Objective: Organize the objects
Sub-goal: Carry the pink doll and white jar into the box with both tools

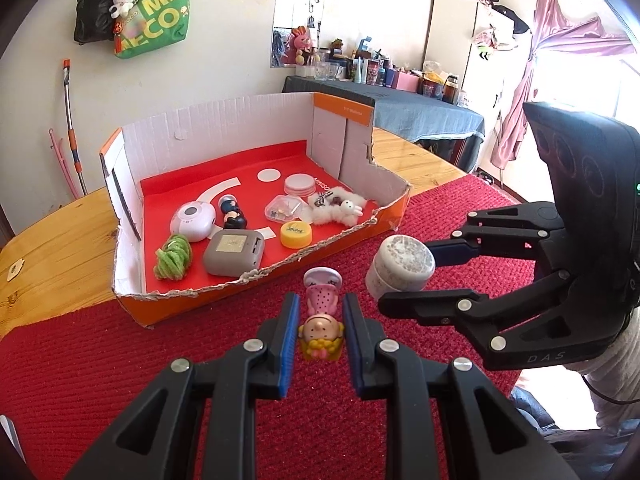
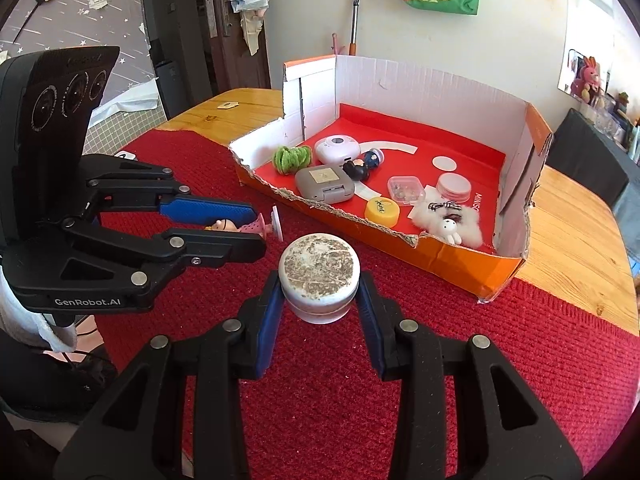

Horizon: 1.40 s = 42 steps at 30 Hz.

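Note:
My left gripper point(image 1: 320, 312) is shut on a small doll figurine point(image 1: 321, 320) with yellow hair, a pink dress and a round white base, held over the red mat; it also shows in the right wrist view point(image 2: 240, 226). My right gripper point(image 2: 319, 292) is shut on a round white jar point(image 2: 319, 276) with a speckled lid, also seen in the left wrist view point(image 1: 400, 268). Both sit just in front of the open orange cardboard box point(image 1: 256, 280) point(image 2: 496, 276) with a red floor.
The box holds several items: a green yarn bundle point(image 1: 174, 258), a grey square case point(image 1: 234, 253), a white round device point(image 1: 191, 221), a yellow lid point(image 1: 295, 234), a fluffy white toy point(image 1: 340, 210), a clear case point(image 1: 283, 208). A red mat point(image 1: 120, 360) covers the wooden table point(image 1: 52, 240).

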Available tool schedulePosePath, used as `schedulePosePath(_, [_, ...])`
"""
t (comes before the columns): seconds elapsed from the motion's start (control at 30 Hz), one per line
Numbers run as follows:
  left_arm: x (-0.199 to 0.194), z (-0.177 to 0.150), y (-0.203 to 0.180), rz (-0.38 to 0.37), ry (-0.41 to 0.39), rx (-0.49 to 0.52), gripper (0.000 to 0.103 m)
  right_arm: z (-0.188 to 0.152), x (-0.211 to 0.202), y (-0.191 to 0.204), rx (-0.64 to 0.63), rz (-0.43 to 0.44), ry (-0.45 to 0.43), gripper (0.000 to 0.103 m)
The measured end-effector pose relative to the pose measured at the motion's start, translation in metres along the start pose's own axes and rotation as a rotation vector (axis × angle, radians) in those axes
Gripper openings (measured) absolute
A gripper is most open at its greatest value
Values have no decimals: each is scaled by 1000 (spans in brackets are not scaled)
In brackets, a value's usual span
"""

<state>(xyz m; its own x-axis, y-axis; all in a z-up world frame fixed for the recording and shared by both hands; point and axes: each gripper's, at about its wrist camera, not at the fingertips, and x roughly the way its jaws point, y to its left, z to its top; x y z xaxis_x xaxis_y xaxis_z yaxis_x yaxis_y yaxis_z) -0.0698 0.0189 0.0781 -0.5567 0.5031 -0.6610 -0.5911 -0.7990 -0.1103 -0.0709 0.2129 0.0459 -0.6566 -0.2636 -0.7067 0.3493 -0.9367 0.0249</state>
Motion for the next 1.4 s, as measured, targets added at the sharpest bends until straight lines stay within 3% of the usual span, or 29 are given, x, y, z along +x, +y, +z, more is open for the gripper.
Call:
schedulePosePath(0.3, [-5, 47, 18, 20, -46, -43, 23, 31, -11, -7, 3, -25, -30, 35])
schedulePosePath(0.57, [46, 118, 61, 54, 18, -111, 23, 92, 23, -42, 33, -116, 33, 35])
schedulePosePath(0.7, [81, 141, 82, 61, 87, -148, 23, 114, 56, -60, 38, -151, 99, 35])
schedulePosePath(0.8, [105, 148, 97, 102, 131, -166, 23, 124, 80, -73, 48, -164, 149, 35])
schedulePosePath(1.07, [145, 149, 120, 91, 218, -215, 23, 129, 127, -97, 65, -175, 259, 35])
schedulePosePath(1.4, [168, 143, 127, 101, 282, -221, 23, 127, 144, -108, 75, -168, 339, 35])
